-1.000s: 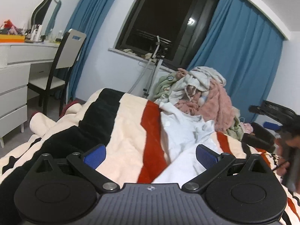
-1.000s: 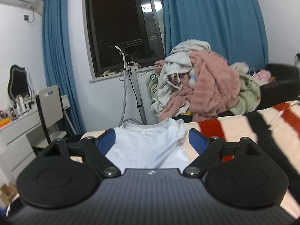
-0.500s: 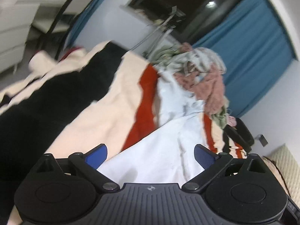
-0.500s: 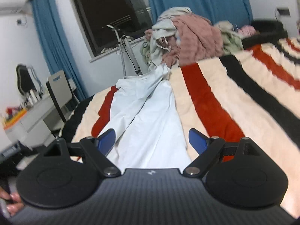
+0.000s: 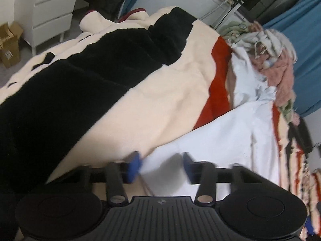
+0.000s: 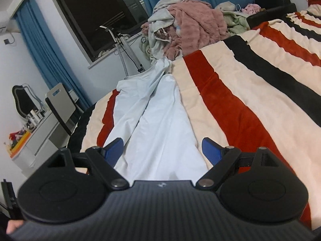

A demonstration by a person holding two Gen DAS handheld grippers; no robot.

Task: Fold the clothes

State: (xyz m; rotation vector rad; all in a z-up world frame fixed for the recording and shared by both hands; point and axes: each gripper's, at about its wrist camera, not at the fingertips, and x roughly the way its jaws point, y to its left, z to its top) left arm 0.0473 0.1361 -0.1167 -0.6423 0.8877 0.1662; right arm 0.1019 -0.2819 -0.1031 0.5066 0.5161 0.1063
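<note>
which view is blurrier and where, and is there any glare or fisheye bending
Left wrist view: motion smear on the left hand-held gripper, whose jaws are closing around the white garment edge. Right wrist view: sharp; ceiling-light glare in the dark window, curtains and blanket stripes bowed by the lens.

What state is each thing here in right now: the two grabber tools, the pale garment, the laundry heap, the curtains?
left gripper: closing, near edge of garment between its pads.
right gripper: open, garment lying between its fingers.
pale garment: stretched out long on the striped blanket, not yet folded.
clothes pile: heaped, unfolded.
blue curtains: drawn aside from the window.
</note>
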